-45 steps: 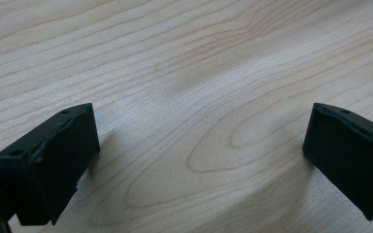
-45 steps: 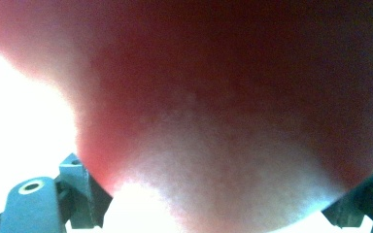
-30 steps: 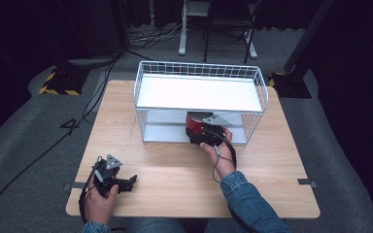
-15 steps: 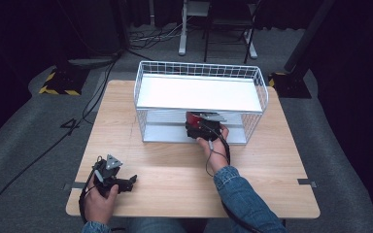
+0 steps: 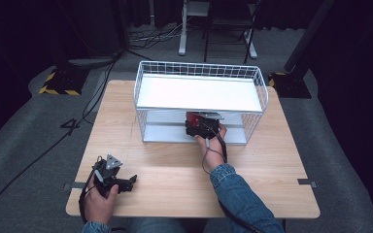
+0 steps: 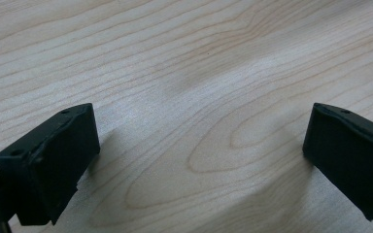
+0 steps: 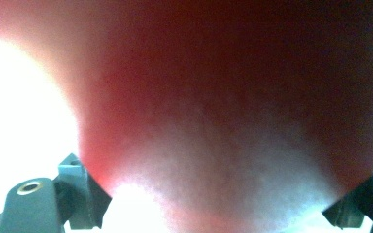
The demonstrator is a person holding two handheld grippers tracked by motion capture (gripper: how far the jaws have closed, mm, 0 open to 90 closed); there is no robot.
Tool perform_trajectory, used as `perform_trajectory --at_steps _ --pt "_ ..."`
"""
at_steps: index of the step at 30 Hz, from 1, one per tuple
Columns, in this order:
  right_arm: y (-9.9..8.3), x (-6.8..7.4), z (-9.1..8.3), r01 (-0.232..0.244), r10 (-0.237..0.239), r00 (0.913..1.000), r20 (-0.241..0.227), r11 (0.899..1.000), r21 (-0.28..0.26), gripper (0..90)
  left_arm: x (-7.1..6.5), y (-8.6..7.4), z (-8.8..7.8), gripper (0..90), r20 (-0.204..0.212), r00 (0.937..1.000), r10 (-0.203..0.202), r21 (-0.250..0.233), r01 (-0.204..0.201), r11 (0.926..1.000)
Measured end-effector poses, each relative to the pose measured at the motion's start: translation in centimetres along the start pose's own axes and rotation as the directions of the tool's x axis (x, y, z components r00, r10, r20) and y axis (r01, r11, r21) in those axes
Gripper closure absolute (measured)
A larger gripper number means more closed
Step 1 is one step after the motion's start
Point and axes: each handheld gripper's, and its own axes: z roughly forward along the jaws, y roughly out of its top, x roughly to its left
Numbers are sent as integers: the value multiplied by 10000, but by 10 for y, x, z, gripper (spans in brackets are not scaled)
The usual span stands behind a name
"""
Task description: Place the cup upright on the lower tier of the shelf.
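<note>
A white wire rack [image 5: 141,87] with an upper shelf and a lower shelf stands at the back of the wooden table [image 5: 175,170]. My right gripper [image 5: 201,127] reaches into the front of the lower level, shut on a red object [image 5: 194,118] that is partly under the upper shelf. In the right gripper view the red object [image 7: 213,97] is blurred and very close between the jaws, with bright white behind it. My left gripper [image 5: 128,182] rests low at the table's front left, open. Bare wood lies between its jaws in the left gripper view [image 6: 201,141].
Beyond the table are a dark floor, cables [image 5: 92,97] and a stand with a yellow-black striped base [image 5: 58,82] at the back left. A desk frame [image 5: 213,29] stands behind. The rack's wire sides enclose the lower shelf except at the front.
My right hand has pushed the red object slightly farther forward under the rack's upper shelf. The left gripper has stayed in place.
</note>
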Motion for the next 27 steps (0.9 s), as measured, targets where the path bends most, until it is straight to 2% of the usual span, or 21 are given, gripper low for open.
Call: perform_trajectory --at_steps 13,21,27 --pt "-1 -2 3 441 -439 9988 -214 9990 113 161 0 0 0 2 -1 10000 -8 5 8 10000" --pt "-1 -2 2 569 -567 9982 -187 9984 72 160 0 0 0 2 -7 10000 1 4 -1 10000" --pt "-3 -2 0 622 -616 9978 -229 9978 239 159 0 0 0 1 -8 10000 2 5 -2 10000"
